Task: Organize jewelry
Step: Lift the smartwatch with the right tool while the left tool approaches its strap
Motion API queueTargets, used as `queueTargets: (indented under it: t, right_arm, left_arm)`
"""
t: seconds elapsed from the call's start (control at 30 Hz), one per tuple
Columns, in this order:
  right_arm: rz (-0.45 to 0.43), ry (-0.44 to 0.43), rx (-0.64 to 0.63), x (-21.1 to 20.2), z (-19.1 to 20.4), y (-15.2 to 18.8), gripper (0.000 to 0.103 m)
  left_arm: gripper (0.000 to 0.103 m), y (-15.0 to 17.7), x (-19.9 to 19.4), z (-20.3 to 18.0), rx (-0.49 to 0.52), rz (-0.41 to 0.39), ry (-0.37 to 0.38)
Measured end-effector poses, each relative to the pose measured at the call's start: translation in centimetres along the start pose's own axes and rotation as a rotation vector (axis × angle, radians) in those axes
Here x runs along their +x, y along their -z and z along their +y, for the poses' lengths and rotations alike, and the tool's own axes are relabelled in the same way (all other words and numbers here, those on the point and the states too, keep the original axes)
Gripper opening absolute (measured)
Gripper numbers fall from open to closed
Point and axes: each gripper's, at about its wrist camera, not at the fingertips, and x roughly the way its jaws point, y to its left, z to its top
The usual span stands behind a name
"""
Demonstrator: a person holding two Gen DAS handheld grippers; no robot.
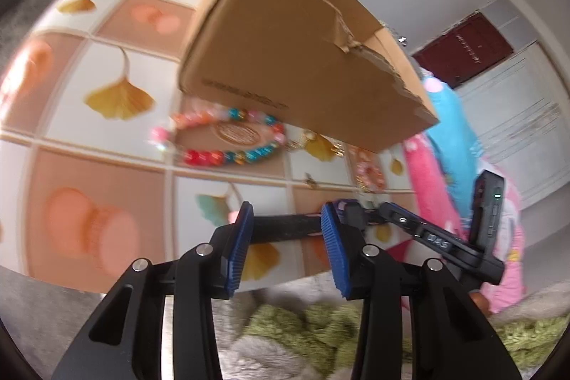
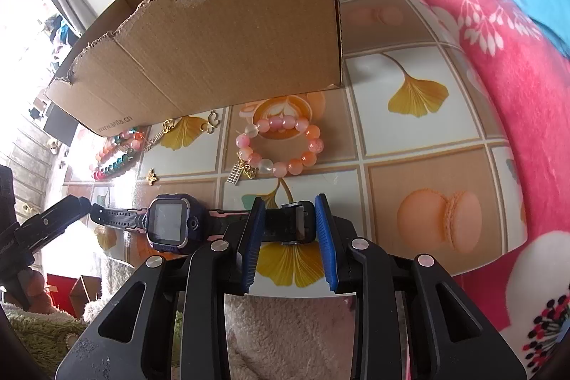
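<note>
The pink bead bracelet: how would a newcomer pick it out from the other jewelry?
Start at the cardboard box on the patterned table. Just in front of its right corner lies the pink bead bracelet. Unlike the multicoloured bracelet further left, it is all pink, with a small gold charm.

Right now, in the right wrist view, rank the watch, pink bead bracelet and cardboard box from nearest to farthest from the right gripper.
1. Watch: its strap lies between the right gripper fingers.
2. Pink bead bracelet: on the table just beyond.
3. Cardboard box: farthest, behind the bracelet.
</note>
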Motion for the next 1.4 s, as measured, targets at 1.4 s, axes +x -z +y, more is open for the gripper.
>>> queueTargets:
  t: [1.4]
  right_arm:
    - [0.000,-0.005,0.018,0.0,-0.9,0.1,0.019]
  left_arm:
    - [0.039,2.2,2.4,-3.0,0.351,0.110,-0.382]
